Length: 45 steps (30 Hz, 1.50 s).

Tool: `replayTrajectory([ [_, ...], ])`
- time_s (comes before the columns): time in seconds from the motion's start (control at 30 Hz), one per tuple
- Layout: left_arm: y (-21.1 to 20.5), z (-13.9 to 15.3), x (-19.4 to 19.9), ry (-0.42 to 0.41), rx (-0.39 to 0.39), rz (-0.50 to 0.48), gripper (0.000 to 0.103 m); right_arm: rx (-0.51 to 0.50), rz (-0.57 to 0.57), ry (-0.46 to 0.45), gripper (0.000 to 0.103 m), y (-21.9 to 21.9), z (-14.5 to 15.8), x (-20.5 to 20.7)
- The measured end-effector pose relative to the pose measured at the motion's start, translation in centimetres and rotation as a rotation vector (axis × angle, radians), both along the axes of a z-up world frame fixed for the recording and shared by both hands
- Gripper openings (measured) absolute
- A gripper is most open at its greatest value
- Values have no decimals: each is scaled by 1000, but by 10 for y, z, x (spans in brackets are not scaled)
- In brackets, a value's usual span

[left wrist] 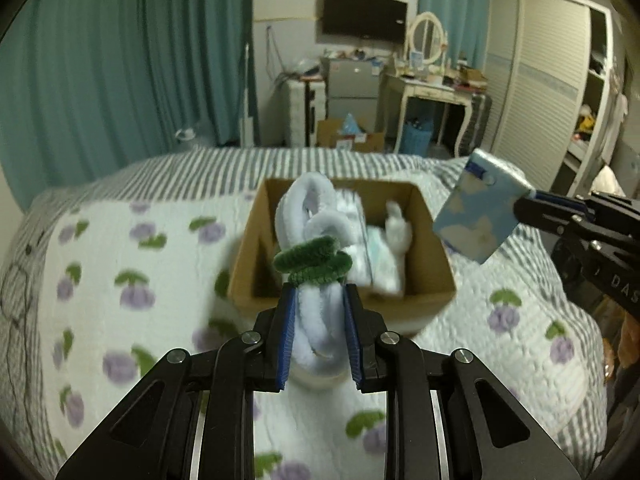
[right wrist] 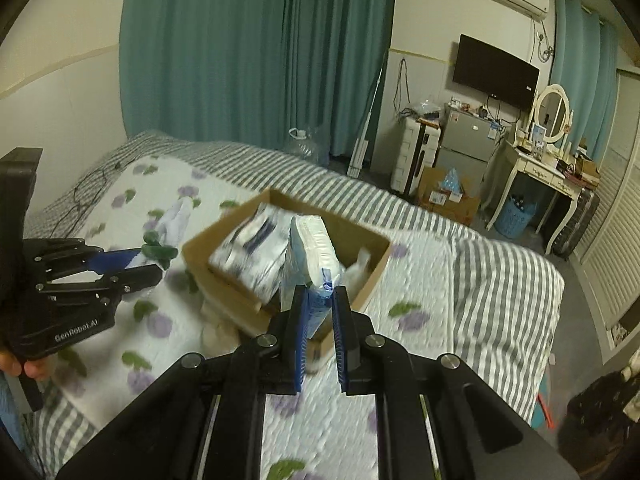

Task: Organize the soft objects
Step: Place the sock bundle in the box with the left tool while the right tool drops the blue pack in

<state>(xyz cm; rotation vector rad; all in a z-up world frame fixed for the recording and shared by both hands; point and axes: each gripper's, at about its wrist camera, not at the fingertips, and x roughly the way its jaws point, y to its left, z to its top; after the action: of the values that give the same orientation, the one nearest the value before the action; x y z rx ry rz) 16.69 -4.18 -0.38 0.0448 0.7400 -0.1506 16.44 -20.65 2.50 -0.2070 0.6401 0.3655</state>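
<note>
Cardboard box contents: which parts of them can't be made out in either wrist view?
- Left wrist view: the white and green chenille bundle in the left gripper hides the middle of the cardboard box.
- Right wrist view: the tissue pack in the right gripper covers the box's centre; the packs there are motion-blurred.

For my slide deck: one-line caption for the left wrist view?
Left tongs grip a fuzzy white-and-green bundle above the cardboard box; right tongs hold a tissue pack.
</note>
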Motion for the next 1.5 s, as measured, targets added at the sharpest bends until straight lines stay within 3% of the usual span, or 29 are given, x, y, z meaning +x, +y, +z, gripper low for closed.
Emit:
replayTrajectory([
  [0.17, -15, -9, 35, 11, 28, -22, 22, -10, 6, 24, 11, 4, -3, 37],
  [0.37, -27, -44, 79, 97, 46, -75, 22, -35, 16, 116, 11, 15, -38, 83],
  [0.73, -39, -73, 123, 196, -46, -131, 23, -89, 9, 185, 11, 34, -83, 134],
  [0.93, -46, -70, 120, 162, -22, -150, 29, -79, -24, 198, 12, 29, -93, 148],
  [1.13, -45, -51, 105, 118, 47, -134, 31, -50, -60, 164, 15, 19, -74, 142],
  [1.27, -36, -26, 88, 70, 34, -113, 36, -44, -107, 102, 54, 12, -47, 130],
  [1.3, -33, -16, 81, 51, 38, -103, 39, -35, -111, 82, 56, 10, -37, 123],
  [1.4, -25, 8, 62, -24, 51, -80, 66, -40, -119, 41, 65, 7, -13, 108],
  [1.5, -13, 32, 41, -84, 54, -55, 73, -45, -132, -18, 76, 6, 15, 86],
])
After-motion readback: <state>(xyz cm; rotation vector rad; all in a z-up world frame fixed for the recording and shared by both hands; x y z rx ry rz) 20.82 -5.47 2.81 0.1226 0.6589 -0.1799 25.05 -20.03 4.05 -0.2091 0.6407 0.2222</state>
